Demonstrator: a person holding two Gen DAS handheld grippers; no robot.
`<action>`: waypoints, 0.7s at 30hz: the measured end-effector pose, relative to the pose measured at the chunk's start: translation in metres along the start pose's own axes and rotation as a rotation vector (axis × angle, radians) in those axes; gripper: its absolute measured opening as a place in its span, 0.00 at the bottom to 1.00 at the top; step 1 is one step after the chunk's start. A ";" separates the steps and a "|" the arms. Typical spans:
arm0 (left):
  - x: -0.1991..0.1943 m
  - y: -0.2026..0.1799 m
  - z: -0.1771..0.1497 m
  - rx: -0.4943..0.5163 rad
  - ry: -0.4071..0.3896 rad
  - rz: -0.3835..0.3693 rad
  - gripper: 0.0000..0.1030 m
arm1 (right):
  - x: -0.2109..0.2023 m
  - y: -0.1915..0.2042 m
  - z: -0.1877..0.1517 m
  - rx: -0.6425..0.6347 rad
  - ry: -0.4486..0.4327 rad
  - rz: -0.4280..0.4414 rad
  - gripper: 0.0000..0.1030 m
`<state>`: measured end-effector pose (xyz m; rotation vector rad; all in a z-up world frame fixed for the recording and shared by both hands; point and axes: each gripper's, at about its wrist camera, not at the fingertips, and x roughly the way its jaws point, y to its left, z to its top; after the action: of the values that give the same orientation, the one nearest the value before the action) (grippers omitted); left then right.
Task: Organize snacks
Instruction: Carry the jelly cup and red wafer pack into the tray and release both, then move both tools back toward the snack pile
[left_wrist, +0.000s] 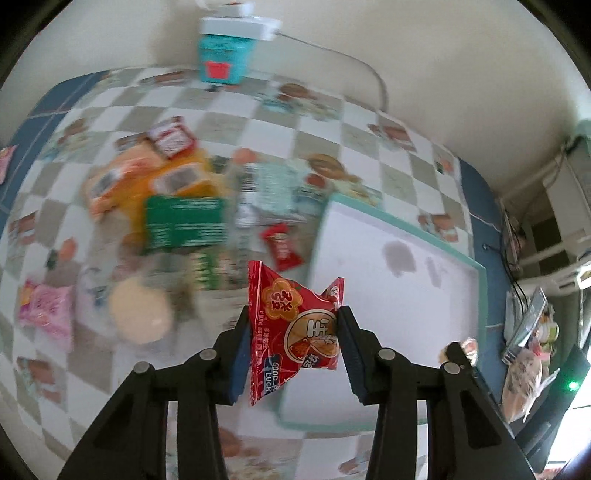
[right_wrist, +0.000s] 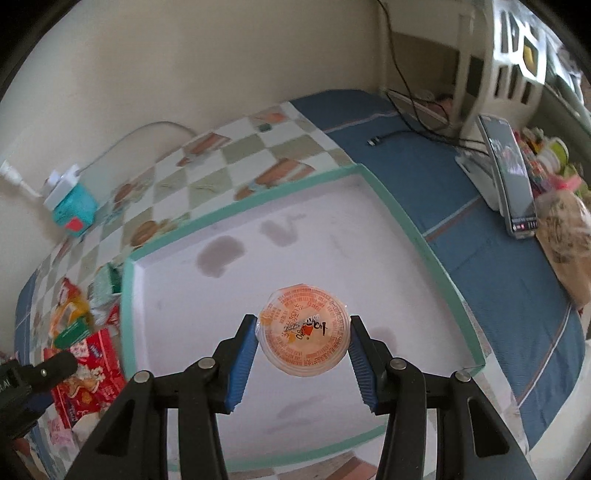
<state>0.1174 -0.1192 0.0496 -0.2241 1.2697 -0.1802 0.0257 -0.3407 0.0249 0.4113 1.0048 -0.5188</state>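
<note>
My left gripper (left_wrist: 293, 325) is shut on a red snack packet (left_wrist: 291, 332), held above the table beside the left rim of a white tray with a green border (left_wrist: 391, 229). A blurred heap of snack packets (left_wrist: 177, 199) lies on the checkered cloth to the left of the tray. In the right wrist view my right gripper (right_wrist: 303, 326) is shut on a round orange jelly cup (right_wrist: 303, 334), held over the tray's white floor (right_wrist: 207, 295). The left gripper (right_wrist: 44, 373) and its red packet (right_wrist: 92, 376) show at the lower left of that view.
A teal box (left_wrist: 221, 55) with a white power strip on top stands by the wall. A phone on a stand (right_wrist: 506, 177), cables and a bag of goods (right_wrist: 565, 236) lie on the blue cloth right of the tray. A pink packet (left_wrist: 48, 310) lies at the left.
</note>
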 end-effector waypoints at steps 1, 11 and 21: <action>0.003 -0.011 0.002 0.020 -0.001 -0.007 0.44 | 0.001 -0.003 0.000 0.005 0.003 -0.006 0.50; 0.032 -0.073 0.013 0.130 -0.015 -0.095 0.44 | 0.026 -0.032 0.006 0.070 0.023 -0.048 0.50; 0.035 -0.082 0.015 0.161 -0.062 -0.146 0.68 | 0.025 -0.037 0.010 0.078 0.003 -0.078 0.64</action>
<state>0.1408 -0.2061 0.0437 -0.1824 1.1712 -0.3969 0.0218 -0.3813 0.0045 0.4441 1.0089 -0.6292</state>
